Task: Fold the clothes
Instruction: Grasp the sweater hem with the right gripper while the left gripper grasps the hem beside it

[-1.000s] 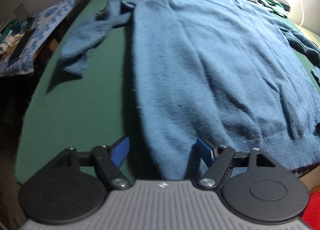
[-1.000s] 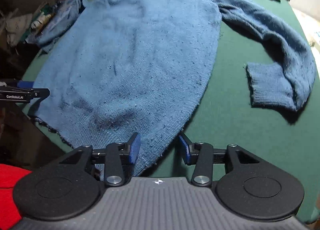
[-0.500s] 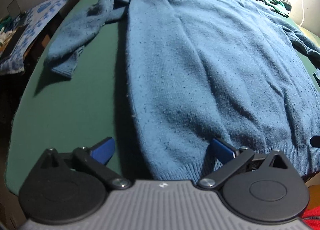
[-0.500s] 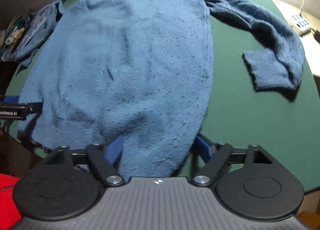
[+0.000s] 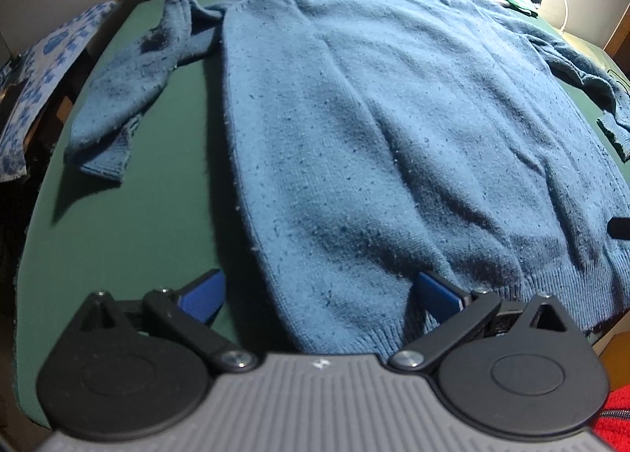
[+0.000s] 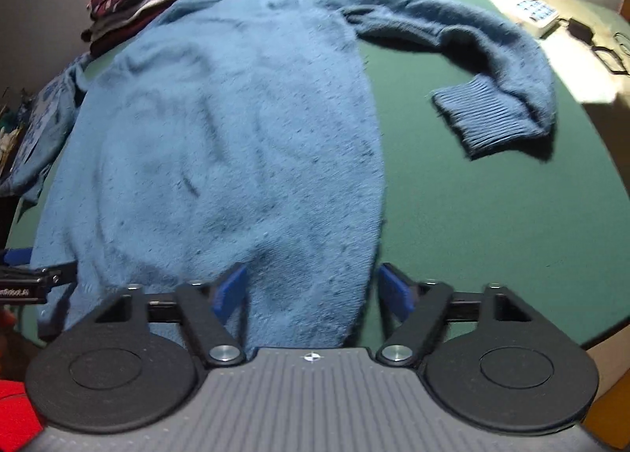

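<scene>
sweater (image 5: 393, 137) lengthwise, hem nearest

The only lettering I can make out sits on the left gripper (image 6: 23, 282), which pokes into my right wrist view at the far left edge, level with my own blue fingertips: white print on its black bar reads "nRobot.AI", with the start of the word cut off by the frame. On the grey housing just behind my fingers in each view there is a small white emblem, too small to read as a sign or a letter.
</scene>
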{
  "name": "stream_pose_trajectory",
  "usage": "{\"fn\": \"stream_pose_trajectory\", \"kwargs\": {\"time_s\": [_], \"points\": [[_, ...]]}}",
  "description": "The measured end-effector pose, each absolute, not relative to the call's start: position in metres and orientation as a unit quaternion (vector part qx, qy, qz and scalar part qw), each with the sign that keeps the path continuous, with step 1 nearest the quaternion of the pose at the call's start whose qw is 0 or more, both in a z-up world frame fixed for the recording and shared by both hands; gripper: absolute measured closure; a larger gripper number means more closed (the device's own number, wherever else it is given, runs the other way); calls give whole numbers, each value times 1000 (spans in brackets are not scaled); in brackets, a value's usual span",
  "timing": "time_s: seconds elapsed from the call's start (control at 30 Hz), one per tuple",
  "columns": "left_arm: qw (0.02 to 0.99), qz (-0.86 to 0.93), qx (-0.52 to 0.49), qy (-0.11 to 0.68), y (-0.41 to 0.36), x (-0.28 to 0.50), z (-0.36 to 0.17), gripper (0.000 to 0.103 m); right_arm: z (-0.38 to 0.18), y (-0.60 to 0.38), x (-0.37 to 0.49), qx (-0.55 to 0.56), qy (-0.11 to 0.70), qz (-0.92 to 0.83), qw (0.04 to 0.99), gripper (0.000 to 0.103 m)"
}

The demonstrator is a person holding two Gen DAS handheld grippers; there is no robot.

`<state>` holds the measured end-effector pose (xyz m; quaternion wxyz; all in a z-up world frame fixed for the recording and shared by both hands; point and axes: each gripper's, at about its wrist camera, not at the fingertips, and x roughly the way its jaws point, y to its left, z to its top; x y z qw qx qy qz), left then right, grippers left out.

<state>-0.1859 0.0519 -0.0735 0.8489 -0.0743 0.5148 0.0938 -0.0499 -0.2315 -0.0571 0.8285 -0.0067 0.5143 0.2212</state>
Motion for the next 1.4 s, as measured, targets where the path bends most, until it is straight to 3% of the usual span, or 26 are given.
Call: {"fn": "stream_pose_trajectory", "kwargs": {"time_s": [0.03,0.1,0.13,0.37,0.43,0.5,0.63,0.8,0.9,0.97,1.1,1.2,1.27,1.4], "points": [[849,94,-74,515,52,-186,-73,1,-56,-235,-49,-5,511,215,832,49],[849,93,-74,515,52,-186,-73,1,-56,-237,-49,-21,505,211,836,65],[848,93,-74,516,52,-186,-73,1,-56,-237,-49,-26,504,213,836,68],[846,98,-77,519,52,-185,-73,1,-58,-231,-59,-35,493,232,838,70],[845,99,-78,519,52,-185,-73,1,-59,-226,-63,-48,484,242,840,59],[844,101,-79,520,51,-185,-73,1,-61,-223,-66,-63,473,249,843,55],[843,104,-82,521,51,-185,-73,1,-63,-222,-68,-65,460,248,850,92],[842,112,-85,520,48,-187,-71,5,-64,-225,-70,-56,459,234,856,96],[846,105,-80,516,43,-187,-67,15,-64,-229,-70,-47,459,228,857,96],[847,101,-77,516,40,-188,-65,28,-64,-232,-69,-43,462,227,856,96],[847,88,-84,518,41,-193,-61,33,-63,-236,-67,-39,471,232,850,96],[845,77,-96,520,44,-199,-59,47,-61,-238,-67,-35,480,236,844,97],[846,67,-97,520,45,-205,-57,70,-60,-240,-67,-34,483,240,841,97],[844,61,-101,523,48,-214,-56,81,-58,-241,-66,-36,488,249,836,97]]}}
